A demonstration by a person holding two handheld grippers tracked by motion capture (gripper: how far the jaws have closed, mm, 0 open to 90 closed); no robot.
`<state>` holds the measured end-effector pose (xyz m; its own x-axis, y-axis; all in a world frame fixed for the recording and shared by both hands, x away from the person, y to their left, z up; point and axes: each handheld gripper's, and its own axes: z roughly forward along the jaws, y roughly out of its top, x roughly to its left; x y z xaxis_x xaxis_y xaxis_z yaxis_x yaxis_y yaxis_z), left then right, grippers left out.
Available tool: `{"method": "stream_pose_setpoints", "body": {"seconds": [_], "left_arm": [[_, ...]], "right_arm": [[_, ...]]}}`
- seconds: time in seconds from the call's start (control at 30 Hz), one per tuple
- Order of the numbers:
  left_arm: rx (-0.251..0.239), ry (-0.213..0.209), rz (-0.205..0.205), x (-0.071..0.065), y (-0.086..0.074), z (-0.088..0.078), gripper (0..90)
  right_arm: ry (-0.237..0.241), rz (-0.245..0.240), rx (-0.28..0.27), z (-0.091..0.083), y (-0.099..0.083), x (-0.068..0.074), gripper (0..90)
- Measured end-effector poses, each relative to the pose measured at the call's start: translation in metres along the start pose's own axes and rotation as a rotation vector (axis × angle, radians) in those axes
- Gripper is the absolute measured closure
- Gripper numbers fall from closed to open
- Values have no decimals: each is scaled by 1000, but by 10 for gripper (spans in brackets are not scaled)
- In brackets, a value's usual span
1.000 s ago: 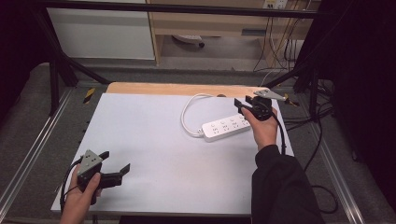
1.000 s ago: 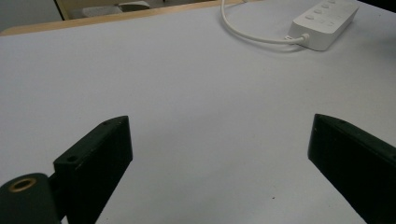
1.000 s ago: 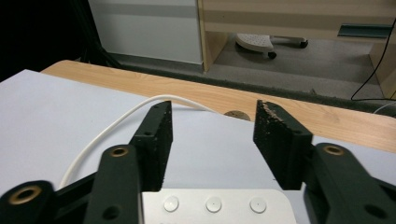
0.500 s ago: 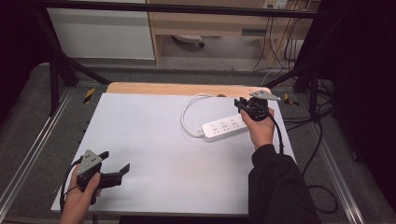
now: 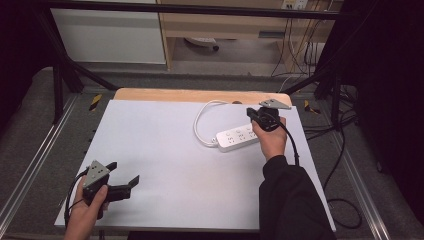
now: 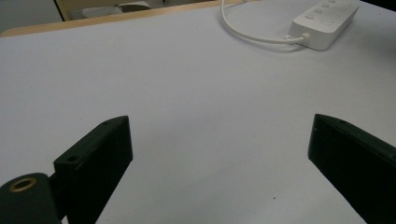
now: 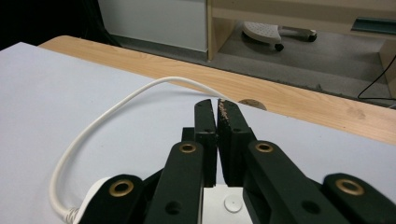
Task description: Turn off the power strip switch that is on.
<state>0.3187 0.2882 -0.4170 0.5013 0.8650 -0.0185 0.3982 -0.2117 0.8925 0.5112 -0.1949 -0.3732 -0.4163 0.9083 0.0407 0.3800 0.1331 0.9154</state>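
One white power strip (image 5: 238, 137) lies on the tabletop (image 5: 165, 145). Your right gripper (image 7: 217, 108) jaws have just closed together, empty, above it. Your left gripper (image 5: 122, 176) jaws stand apart.

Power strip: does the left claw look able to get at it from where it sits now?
Probably yes. Only bare white table lies between the open left claw and the power strip, though it sits well across the table, beside the right claw, so a long reach is needed.
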Motion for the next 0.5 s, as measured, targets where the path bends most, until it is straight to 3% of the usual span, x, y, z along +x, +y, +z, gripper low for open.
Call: {"method": "stream_pose_setpoints", "body": {"seconds": [0.5], "left_arm": [[6,5,-4,1,0,0,64]], "right_arm": [[30,-40,71,16,-11,14,900]]}}
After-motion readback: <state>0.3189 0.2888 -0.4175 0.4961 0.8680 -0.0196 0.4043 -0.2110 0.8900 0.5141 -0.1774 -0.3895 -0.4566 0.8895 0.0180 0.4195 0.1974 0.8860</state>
